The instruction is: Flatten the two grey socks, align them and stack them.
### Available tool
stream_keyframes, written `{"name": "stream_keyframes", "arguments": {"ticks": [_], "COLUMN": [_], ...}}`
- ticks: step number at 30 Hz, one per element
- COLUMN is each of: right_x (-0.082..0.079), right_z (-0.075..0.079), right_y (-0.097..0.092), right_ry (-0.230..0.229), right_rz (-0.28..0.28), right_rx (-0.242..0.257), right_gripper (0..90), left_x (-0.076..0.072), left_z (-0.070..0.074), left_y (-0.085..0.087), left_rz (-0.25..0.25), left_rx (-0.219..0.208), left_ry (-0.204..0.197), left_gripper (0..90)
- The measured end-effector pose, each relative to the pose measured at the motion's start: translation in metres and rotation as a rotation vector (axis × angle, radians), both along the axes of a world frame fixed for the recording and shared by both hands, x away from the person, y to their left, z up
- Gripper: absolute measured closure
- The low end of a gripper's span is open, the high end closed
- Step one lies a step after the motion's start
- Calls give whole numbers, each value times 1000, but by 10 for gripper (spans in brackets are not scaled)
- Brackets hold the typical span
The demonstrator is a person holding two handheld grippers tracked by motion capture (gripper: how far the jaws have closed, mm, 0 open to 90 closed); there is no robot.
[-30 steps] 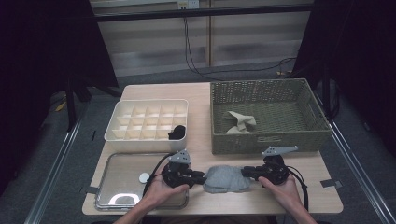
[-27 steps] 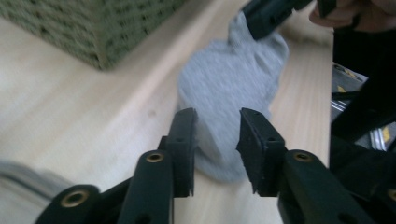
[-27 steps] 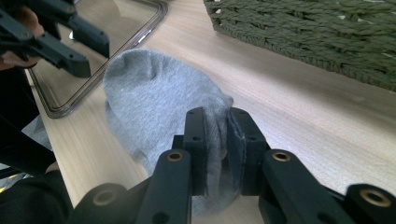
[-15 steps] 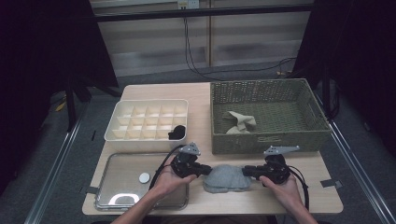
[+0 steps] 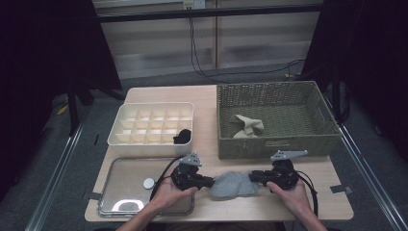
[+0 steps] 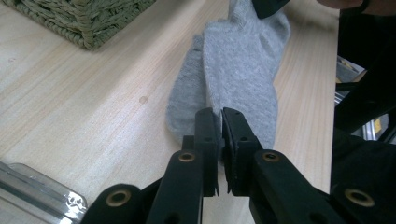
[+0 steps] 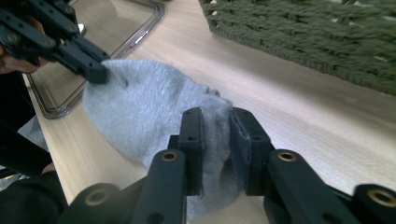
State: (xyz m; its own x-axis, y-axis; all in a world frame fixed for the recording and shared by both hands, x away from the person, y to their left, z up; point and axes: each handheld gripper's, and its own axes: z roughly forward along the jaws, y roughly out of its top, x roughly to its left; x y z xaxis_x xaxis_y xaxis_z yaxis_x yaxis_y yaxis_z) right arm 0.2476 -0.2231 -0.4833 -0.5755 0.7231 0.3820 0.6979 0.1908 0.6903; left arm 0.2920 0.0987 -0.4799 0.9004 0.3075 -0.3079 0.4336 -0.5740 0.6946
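A grey sock (image 5: 233, 184) lies flat on the wooden table near its front edge, between my two grippers. My left gripper (image 5: 210, 182) is at the sock's left end. In the left gripper view its jaws (image 6: 219, 114) are nearly together, pinching the edge of the sock (image 6: 243, 60). My right gripper (image 5: 252, 176) is at the sock's right end. Its jaws (image 7: 212, 116) have just been opening a little, and bunched fabric of the sock (image 7: 140, 98) still fills the gap between them. The left gripper (image 7: 95, 72) shows at the sock's far end in the right gripper view.
A green wicker basket (image 5: 274, 149) stands behind the sock at the right, with a beige cloth (image 5: 248, 125) inside. A white divided box (image 5: 149, 142) at the back left holds a black item (image 5: 183, 136). A metal tray (image 5: 125, 168) with a small white disc (image 5: 148, 183) lies at the front left.
My left gripper has moved right from over the tray's edge to the sock's left end and closed on it. The right hand has stayed in place.
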Motion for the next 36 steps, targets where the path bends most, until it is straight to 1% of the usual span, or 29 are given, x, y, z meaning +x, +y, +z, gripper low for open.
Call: {"name": "stream_keyframes", "arguments": {"ticks": [2,4,5,6,7,8,10,12,15,16,17,18,19,20,21,22,24,25,26,27,28,29,30,31,32,34,36], "right_x": [-1,-2,-3,-3,-3,-4,-4,-3,-1,-1,-1,0,0,0,0,0,1,1,1,1,1,1,2,2,2,2,2], "right_z": [1,1,1,2,2,2,2,-1,-6,-7,-8,-10,-11,-12,-13,-13,-14,-14,-15,-15,-15,-15,-15,-15,-15,-15,-15], "right_y": [-2,-4,-5,-6,-7,-7,-7,-5,0,2,3,4,6,7,8,9,9,10,10,10,9,9,9,9,9,8,8], "right_ry": [-5,-12,-14,-16,-19,-18,-17,-8,4,9,15,15,18,19,13,13,10,10,8,13,16,19,22,19,18,19,20], "right_rz": [-15,-25,-30,-41,-42,-48,-47,-42,-32,-33,-31,-29,-28,-27,-26,-25,-28,-29,-32,-33,-35,-35,-35,-34,-36,-34,-31], "right_rx": [-1,1,2,3,1,-5,-7,-14,-38,-49,-62,-78,-94,-108,-123,-127,-130,-129,-130,-138,-131,-127,-126,-125,-123,-120,-113], "right_gripper": [686,671,652,637,641,658,704,714,709,718,718,721,728,729,735,737,736,728,707,701,699,694,692,683,671,662,653], "left_x": [1,1,1,0,0,-1,-2,-3,-2,-3,-4,-4,-5,-6,-8,-8,-9,-8,-9,-9,-9,-9,-9,-9,-9,-9,-9], "left_z": [0,-2,-2,-3,-3,-3,-4,-5,-5,-4,-4,-4,-4,-5,-5,-4,-3,-2,0,2,5,7,9,12,14,15,11], "left_y": [0,1,2,2,2,3,3,3,3,3,3,4,4,4,3,4,4,5,5,5,5,4,3,1,0,-5,-12], "left_rz": [5,13,0,4,6,0,-3,0,-2,-7,1,-11,-21,-25,-15,-25,-32,-32,-24,-36,-35,-29,-31,-27,-29,-47,-72], "left_rx": [7,3,9,5,15,12,8,-3,1,8,17,8,24,19,25,25,6,-1,1,-32,-35,-46,-56,-69,-85,-90,-82], "left_ry": [-3,-5,1,2,2,9,5,9,11,13,3,9,13,13,8,16,28,25,8,17,4,-5,-17,-39,-46,-40,-24], "left_gripper": [846,845,849,852,852,852,850,846,838,839,841,851,861,865,866,866,862,853,836,818,796,778,778,774,765,753,758]}}
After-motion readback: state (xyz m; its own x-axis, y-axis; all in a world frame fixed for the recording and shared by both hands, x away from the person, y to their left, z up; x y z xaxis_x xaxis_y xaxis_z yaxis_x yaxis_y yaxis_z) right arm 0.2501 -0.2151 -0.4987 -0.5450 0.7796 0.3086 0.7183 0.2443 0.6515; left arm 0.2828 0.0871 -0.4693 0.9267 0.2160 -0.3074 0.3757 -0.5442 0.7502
